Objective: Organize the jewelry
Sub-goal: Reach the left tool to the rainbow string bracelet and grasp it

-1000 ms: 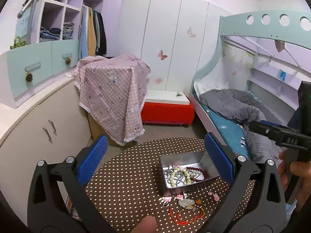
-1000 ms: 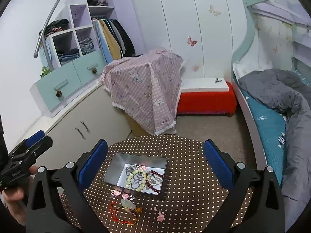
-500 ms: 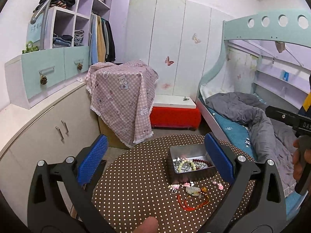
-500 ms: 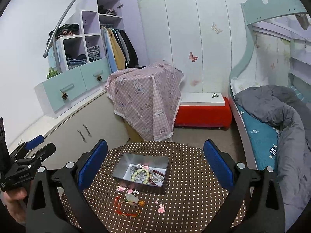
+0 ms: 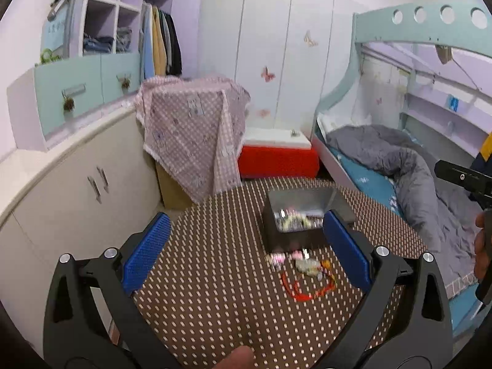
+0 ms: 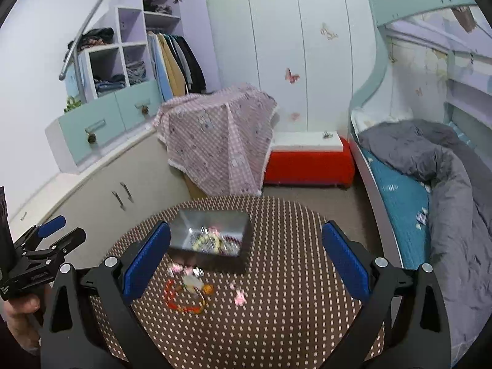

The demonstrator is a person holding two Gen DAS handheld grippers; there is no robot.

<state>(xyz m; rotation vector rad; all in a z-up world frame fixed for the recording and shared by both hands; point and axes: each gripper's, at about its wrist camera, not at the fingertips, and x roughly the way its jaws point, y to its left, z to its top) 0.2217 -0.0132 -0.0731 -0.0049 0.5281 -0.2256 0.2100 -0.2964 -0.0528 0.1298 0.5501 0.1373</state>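
Above a polka-dot round table (image 6: 276, 307), the left gripper (image 5: 246, 246) and right gripper (image 6: 246, 253) hang spread and empty. A red cord bracelet (image 6: 181, 299), likely light, limp and best pinched at its pendant, lies just before the metal tin (image 6: 212, 240) of beads. Open tabletop lies around it, the rim well apart.

Motion blur smears the contents of the metal tin (image 5: 299, 212): pale beads and dark strands, individual pieces not separable in either view. Loose jewelry (image 6: 187, 289) on the dotted table (image 5: 215, 276) just in front of the tin is equally blurred; only a red cord loop, a pale lump and pink bits read. Beside the tin, the right gripper (image 5: 461, 178) is cut off by the left view's edge, so its jaws are unreadable there.
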